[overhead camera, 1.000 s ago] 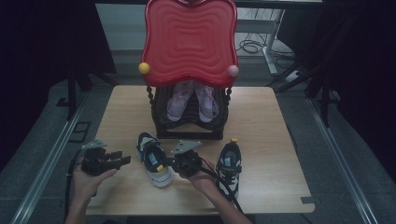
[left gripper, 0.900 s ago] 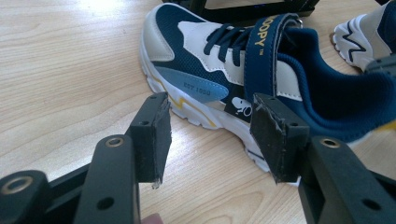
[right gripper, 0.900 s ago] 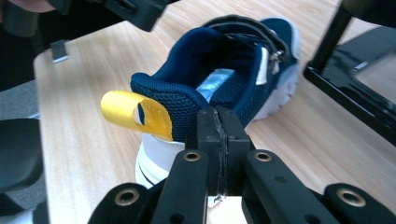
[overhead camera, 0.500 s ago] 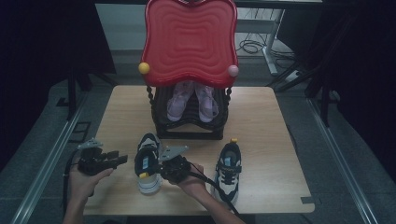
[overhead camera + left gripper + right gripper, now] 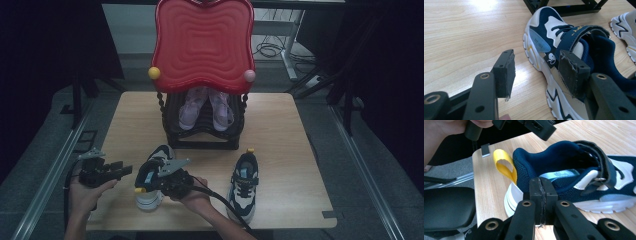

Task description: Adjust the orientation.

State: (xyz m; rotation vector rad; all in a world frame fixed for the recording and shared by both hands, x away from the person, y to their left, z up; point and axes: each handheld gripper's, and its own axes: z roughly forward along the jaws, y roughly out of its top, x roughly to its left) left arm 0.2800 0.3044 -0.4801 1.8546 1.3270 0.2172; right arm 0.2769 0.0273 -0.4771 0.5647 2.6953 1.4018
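Note:
A navy and white sneaker (image 5: 150, 195) with a yellow heel loop (image 5: 504, 165) stands near the table's front left, toe towards the rack. My right gripper (image 5: 152, 180) reaches it from the right. In the right gripper view its jaws (image 5: 540, 183) are shut pad to pad, tips against the sneaker's (image 5: 574, 170) padded collar, nothing visible between them. My left gripper (image 5: 124, 170) hangs open just left of the sneaker. In the left gripper view the left gripper (image 5: 537, 60) faces the sneaker's (image 5: 544, 30) side. The matching sneaker (image 5: 243, 182) lies to the right.
A black shoe rack (image 5: 202, 137) at the table's middle back holds pink shoes (image 5: 205, 107) under a red wavy board (image 5: 202, 45). The wooden table's front edge (image 5: 210, 222) is close to both hands. Cables trail off the front from each gripper.
My right gripper has moved left, and the left sneaker has slid left with it and turned straighter. The left gripper has barely moved and stays open.

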